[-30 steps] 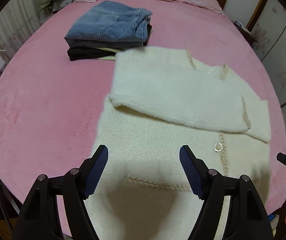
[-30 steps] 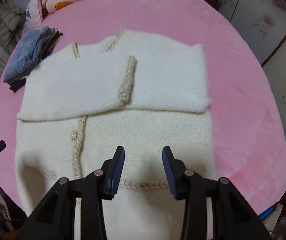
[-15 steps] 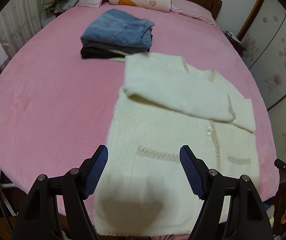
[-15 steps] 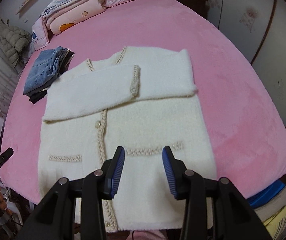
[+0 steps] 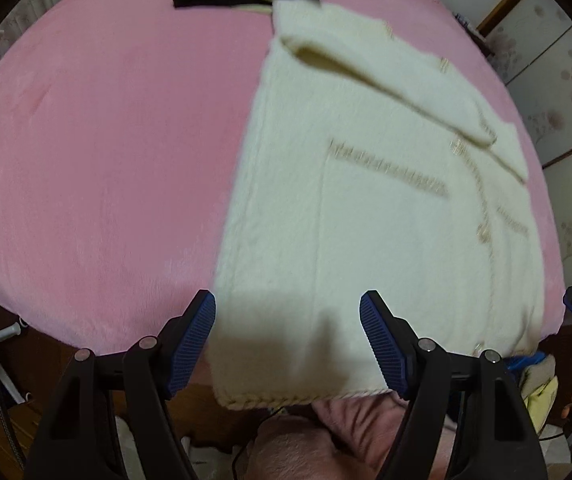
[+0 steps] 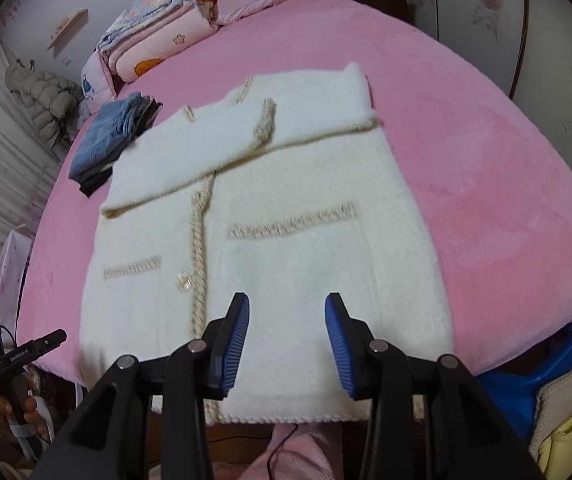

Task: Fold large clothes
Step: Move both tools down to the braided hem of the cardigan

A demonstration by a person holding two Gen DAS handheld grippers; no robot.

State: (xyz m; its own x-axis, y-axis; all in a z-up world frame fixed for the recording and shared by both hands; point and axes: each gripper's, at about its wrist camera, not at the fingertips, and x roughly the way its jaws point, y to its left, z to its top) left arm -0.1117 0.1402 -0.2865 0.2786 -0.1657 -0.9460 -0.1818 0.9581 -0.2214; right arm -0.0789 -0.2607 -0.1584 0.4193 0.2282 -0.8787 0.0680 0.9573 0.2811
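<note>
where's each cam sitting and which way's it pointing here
Left wrist: sits on the left gripper, looking steeply down at the cream cardigan's hem at the edge of the pink bed; its own open blue-padded fingers show.
Right wrist: sits on the right gripper, looking down and across the bed toward the folded quilts; its own open fingers show, plus a hand holding the left gripper.
Shared: cardigan, bed, folded jeans stack.
</note>
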